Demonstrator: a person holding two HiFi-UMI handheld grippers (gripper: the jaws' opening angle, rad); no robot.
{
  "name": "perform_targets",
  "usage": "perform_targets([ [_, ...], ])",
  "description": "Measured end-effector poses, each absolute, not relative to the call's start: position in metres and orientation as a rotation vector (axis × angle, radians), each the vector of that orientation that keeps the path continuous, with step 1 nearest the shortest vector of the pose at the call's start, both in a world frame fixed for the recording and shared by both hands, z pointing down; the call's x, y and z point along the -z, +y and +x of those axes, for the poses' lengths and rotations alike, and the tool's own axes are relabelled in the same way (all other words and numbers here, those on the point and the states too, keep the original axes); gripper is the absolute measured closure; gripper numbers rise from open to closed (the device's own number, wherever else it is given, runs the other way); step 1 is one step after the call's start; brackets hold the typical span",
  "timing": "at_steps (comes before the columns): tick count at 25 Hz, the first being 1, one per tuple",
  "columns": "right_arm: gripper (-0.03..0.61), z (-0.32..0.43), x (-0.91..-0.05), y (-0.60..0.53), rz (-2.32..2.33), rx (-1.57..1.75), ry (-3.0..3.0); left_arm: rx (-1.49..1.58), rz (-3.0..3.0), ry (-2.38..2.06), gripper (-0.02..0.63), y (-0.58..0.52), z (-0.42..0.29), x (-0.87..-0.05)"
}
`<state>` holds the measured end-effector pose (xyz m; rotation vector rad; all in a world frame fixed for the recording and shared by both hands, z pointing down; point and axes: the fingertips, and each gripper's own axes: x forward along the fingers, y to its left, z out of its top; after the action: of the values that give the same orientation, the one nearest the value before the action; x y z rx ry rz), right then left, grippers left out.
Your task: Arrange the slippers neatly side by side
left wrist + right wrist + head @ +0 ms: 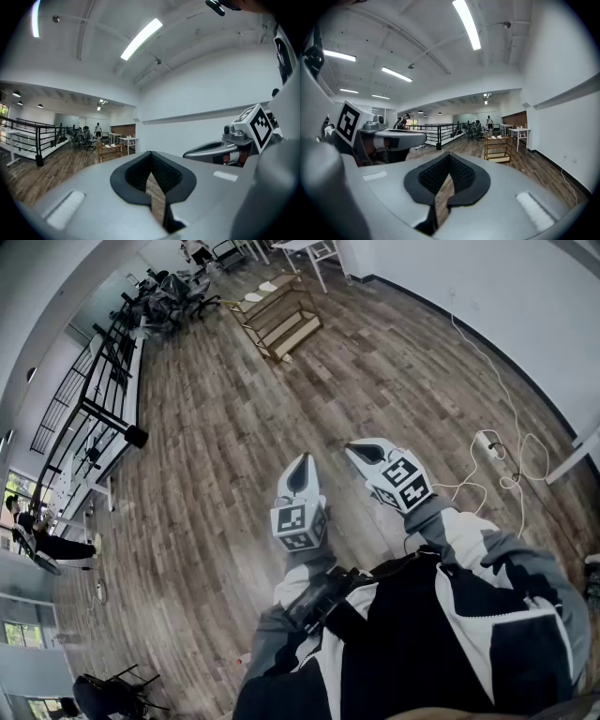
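Note:
Two pale slippers [261, 292] lie on top of a wooden rack [281, 320] far across the room. The same rack [111, 150] is small in the left gripper view, and the rack [498, 146] stands right of centre in the right gripper view. I hold both grippers close in front of my chest, level and pointing towards that end of the room. My left gripper [300, 465] is shut with nothing between its fingers, and so is my right gripper [361, 451]. Each gripper camera shows its own closed jaws, left gripper [151, 161] and right gripper [450, 164], with the other gripper beside them.
Wood floor stretches between me and the rack. A white cable with a power strip [487, 442] trails along the right wall. A black railing [103, 399] runs down the left side. Office chairs [173, 292] and a white table [309, 249] stand beyond the rack. A person [37, 535] is at far left.

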<state>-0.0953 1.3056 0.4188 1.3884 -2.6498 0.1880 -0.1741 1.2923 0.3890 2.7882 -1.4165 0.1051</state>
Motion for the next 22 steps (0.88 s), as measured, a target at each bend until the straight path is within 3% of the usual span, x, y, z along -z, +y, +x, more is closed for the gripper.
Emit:
perform_targets([
  [22,0.574,-0.102,-0.417,1.296,1.351,-0.197,-2.664,-0.147,2.816,-1.371,0.609,1.282,-0.161,-0.384],
])
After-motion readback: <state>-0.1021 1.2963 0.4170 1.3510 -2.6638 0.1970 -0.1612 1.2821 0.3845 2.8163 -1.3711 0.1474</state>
